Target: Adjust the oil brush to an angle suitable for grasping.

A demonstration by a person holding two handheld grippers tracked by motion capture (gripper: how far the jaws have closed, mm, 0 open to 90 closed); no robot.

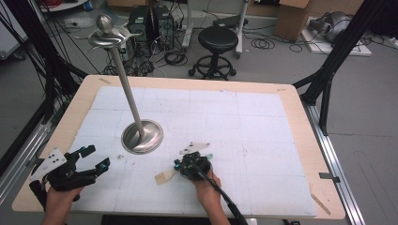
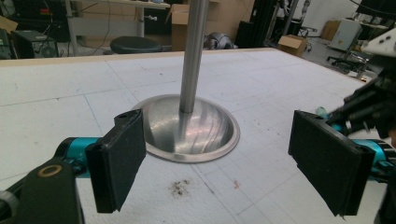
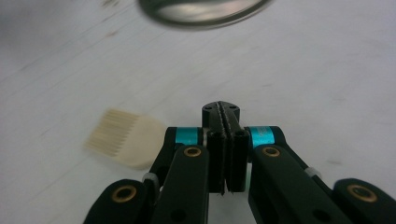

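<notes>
A polished metal stand rises from a round base on the white sheet, its thin pole ending in a knobbed top with hooks. My left gripper is open at the table's near left, its pads apart, and faces the base and pole a short way ahead. My right gripper is shut near the front middle, jaws pressed together with nothing visible between them. A small pale wooden comb lies flat on the sheet just left of those jaws, partly hidden by one finger.
A white gridded sheet covers the wooden table. Dark crumbs lie in front of the base. Beyond the far edge stand a black stool, computer towers, cables and cardboard boxes. Black frame legs flank the right side.
</notes>
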